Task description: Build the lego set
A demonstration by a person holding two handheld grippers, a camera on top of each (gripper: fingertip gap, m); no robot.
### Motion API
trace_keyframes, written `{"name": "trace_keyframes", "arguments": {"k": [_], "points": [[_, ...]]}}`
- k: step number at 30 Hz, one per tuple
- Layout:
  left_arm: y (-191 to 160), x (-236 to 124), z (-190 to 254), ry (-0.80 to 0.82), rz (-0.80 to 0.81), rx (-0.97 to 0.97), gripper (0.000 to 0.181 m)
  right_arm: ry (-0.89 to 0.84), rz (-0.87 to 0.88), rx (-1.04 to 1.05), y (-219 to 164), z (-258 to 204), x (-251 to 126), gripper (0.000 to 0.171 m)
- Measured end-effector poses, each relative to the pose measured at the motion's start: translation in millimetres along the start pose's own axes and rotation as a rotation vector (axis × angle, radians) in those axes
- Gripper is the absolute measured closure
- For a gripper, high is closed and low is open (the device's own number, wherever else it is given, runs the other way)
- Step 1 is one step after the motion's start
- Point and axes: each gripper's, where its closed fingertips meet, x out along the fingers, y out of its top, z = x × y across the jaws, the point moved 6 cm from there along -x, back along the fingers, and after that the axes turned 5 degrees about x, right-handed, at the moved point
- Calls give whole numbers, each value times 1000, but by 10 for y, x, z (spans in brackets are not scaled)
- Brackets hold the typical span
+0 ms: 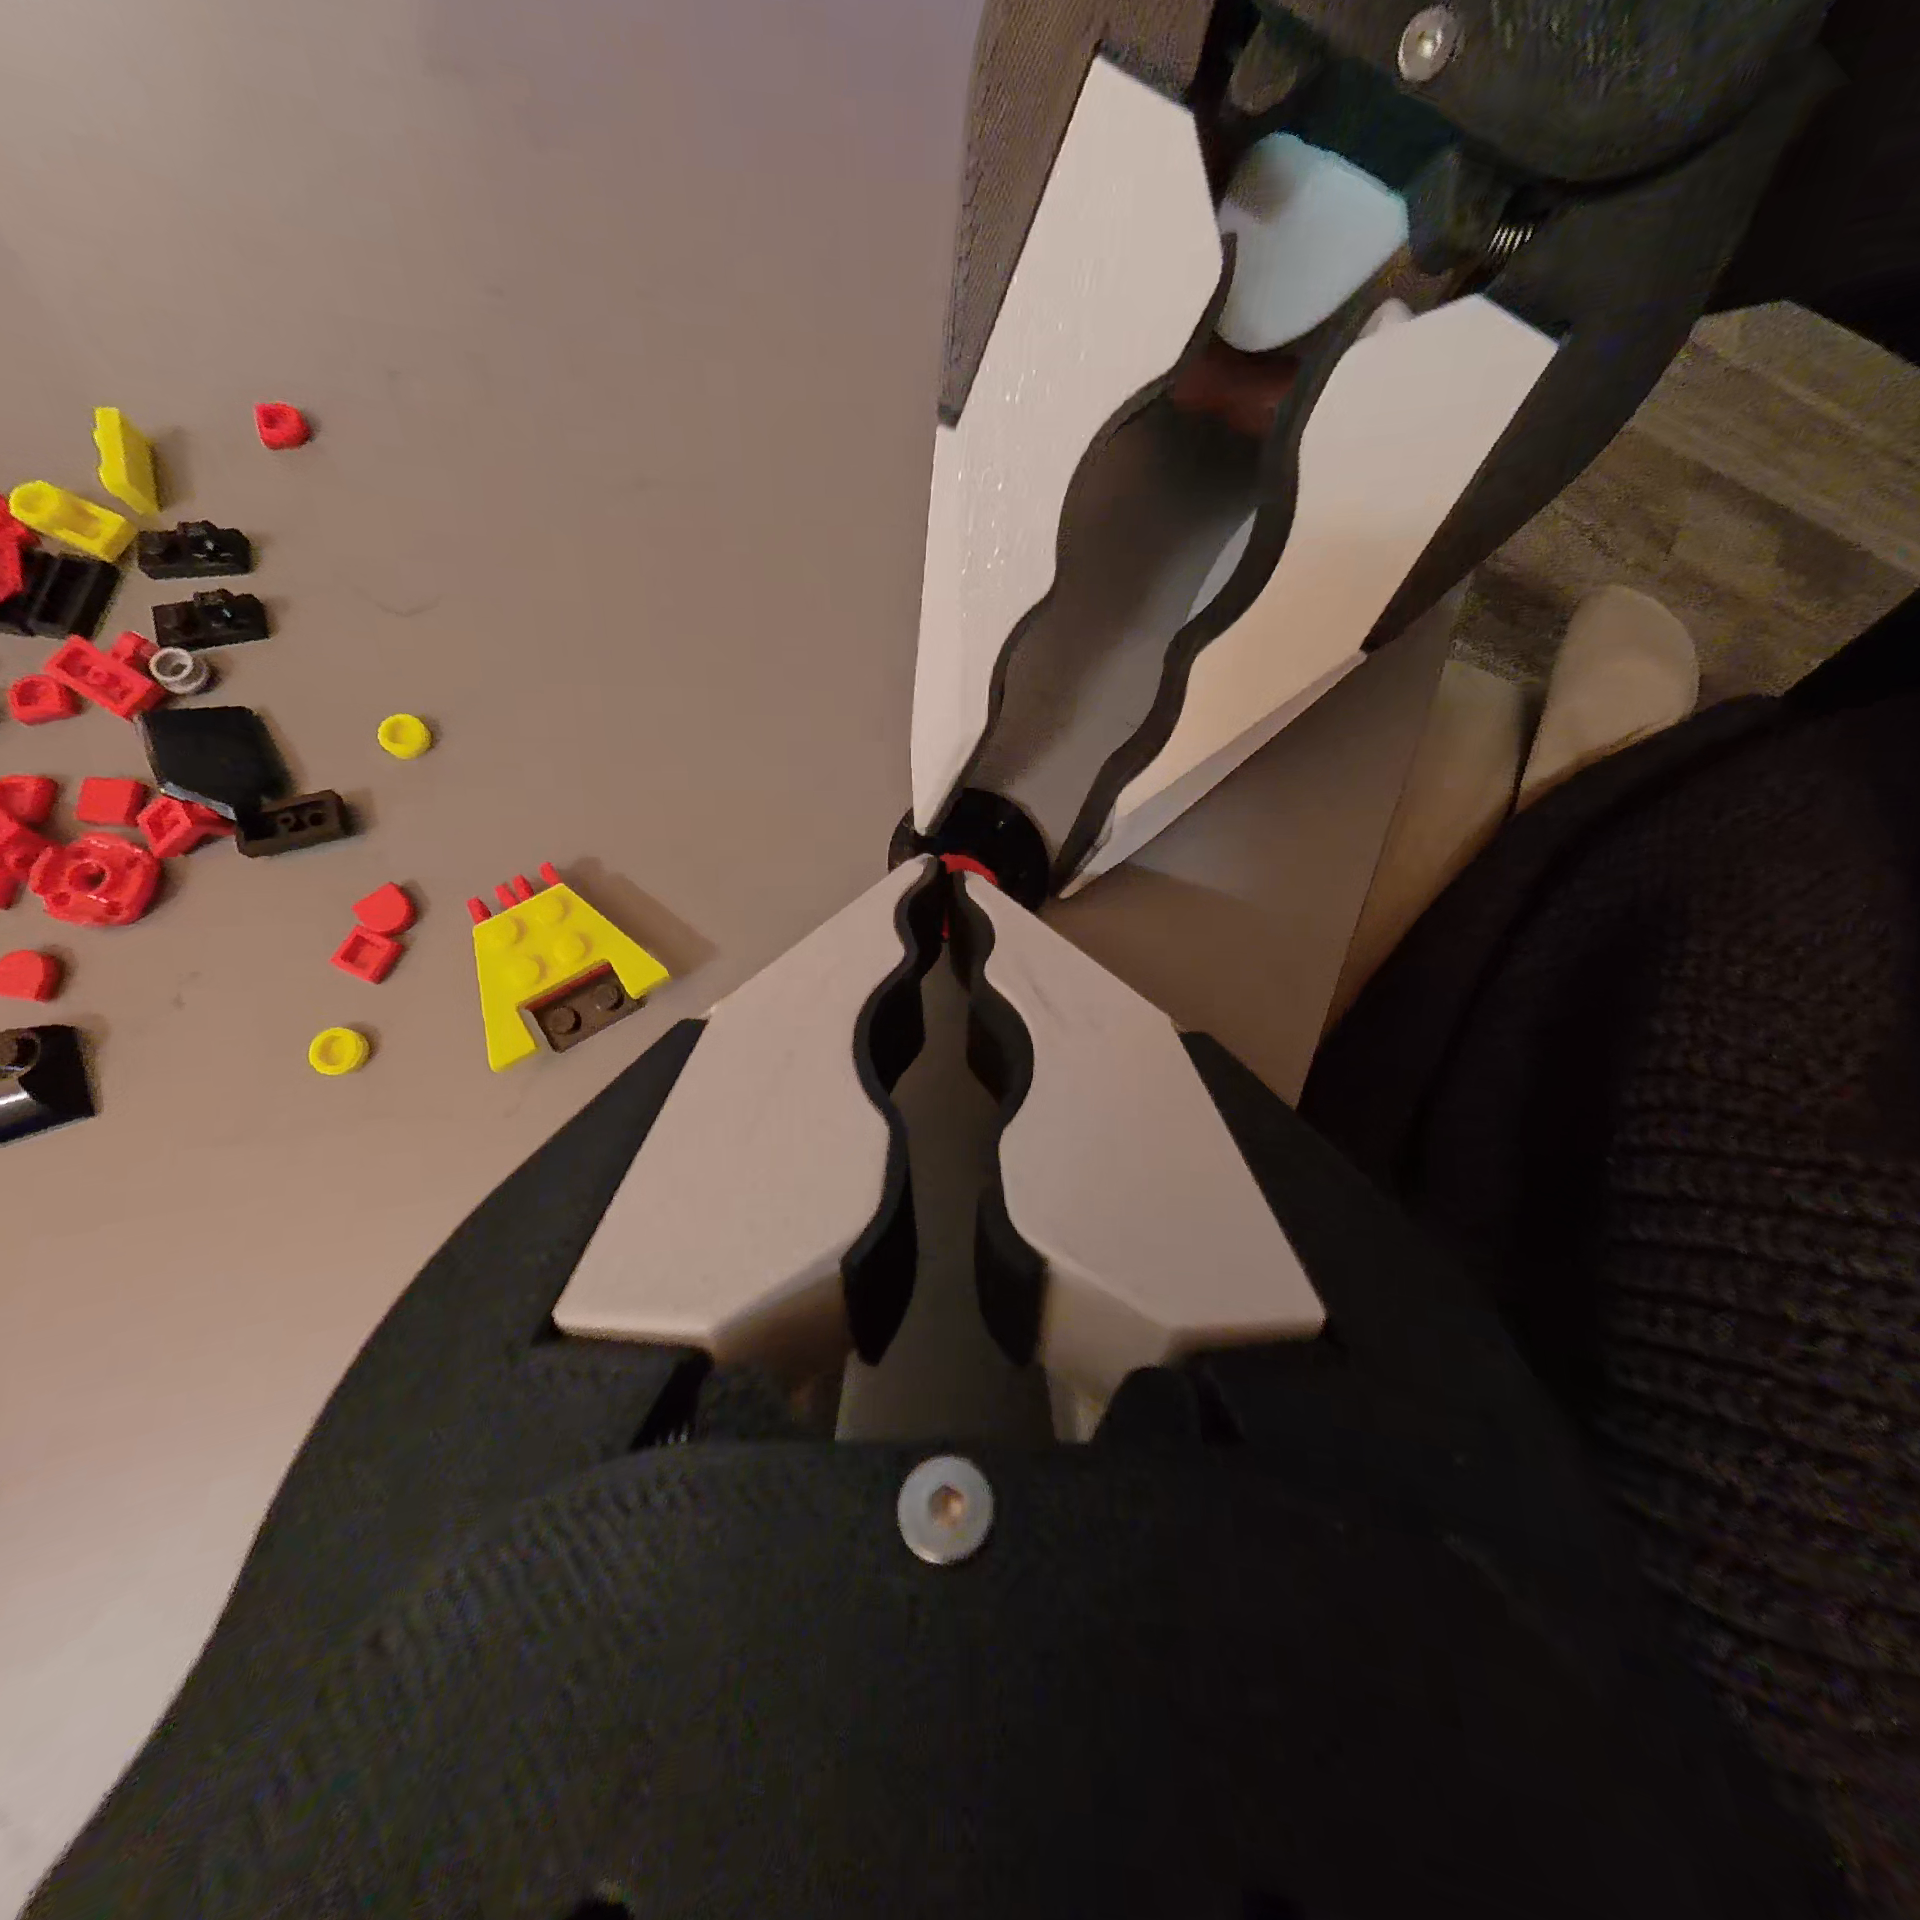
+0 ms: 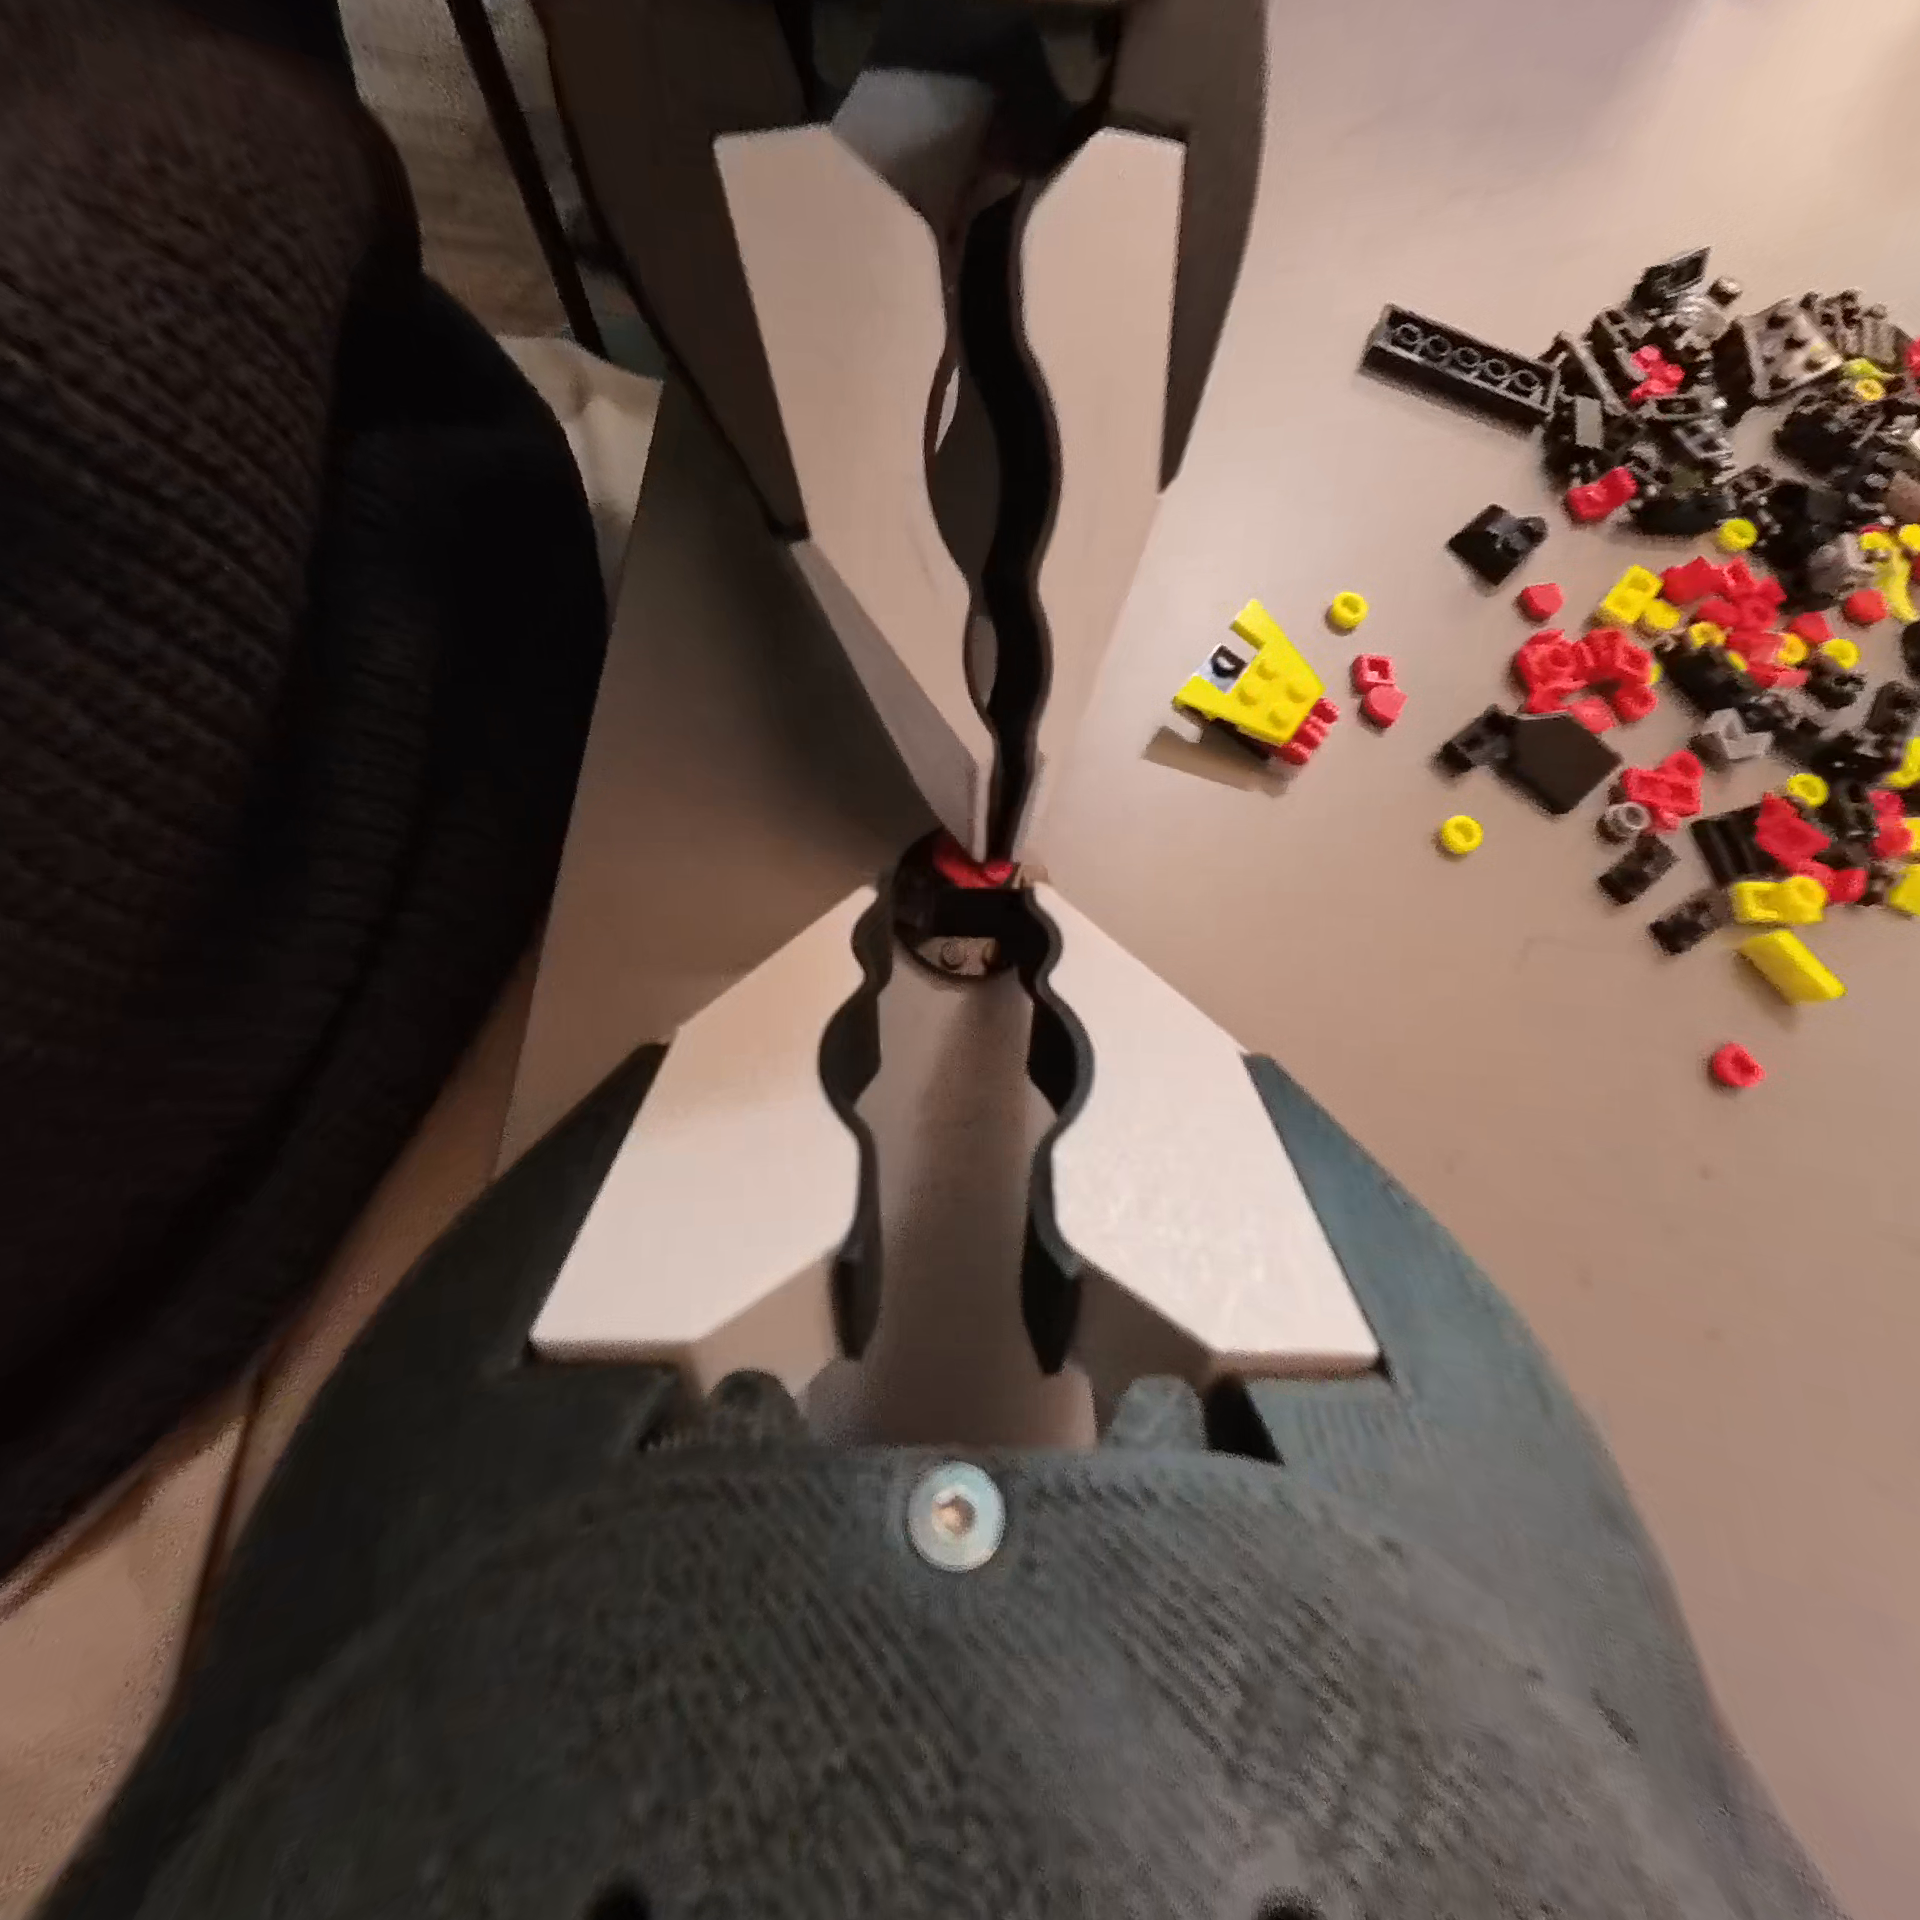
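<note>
Black and round, a small wheel-like piece (image 1: 985,844) sits pinched in the right gripper (image 2: 961,914), whose tips meet those of the left gripper (image 1: 951,883) above the table's near edge. The left one's fingers are closed on a tiny red piece (image 2: 966,862), pressed against the black disc. On the tan table (image 1: 623,416), a yellow wedge assembly (image 1: 551,971) lies at about nine o'clock from the left tips, with loose red, yellow and black bricks (image 2: 1704,644) scattered beyond it.

Table: you have its beige top (image 1: 582,312) underneath.
Floor: grey wood planks (image 1: 1704,488) beyond your dark knit clothing (image 1: 1662,1143).
</note>
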Motion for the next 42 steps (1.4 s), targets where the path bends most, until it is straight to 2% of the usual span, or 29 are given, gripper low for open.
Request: {"name": "trace_keyframes", "arguments": {"k": [14, 22, 28, 33, 37, 42], "points": [[-3, 2, -3, -10, 2, 15, 181, 84, -15, 32, 16, 78, 8, 157], [-1, 5, -2, -9, -3, 16, 181, 70, -31, 27, 15, 64, 12, 157], [5, 9, -11, -15, -11, -103, 181, 33, -43, 72, 11, 44, 13, 157], [13, 18, 21, 51, -39, -60, 181, 33, 2, 115, -7, 44, 3, 157], [-7, 17, -2, 9, -37, -90, 181, 39, 25, 114, -11, 49, -1, 158], [-2, 19, 10, 35, -57, -37, 181, 47, 50, 132, -3, 63, -24, 158]]}}
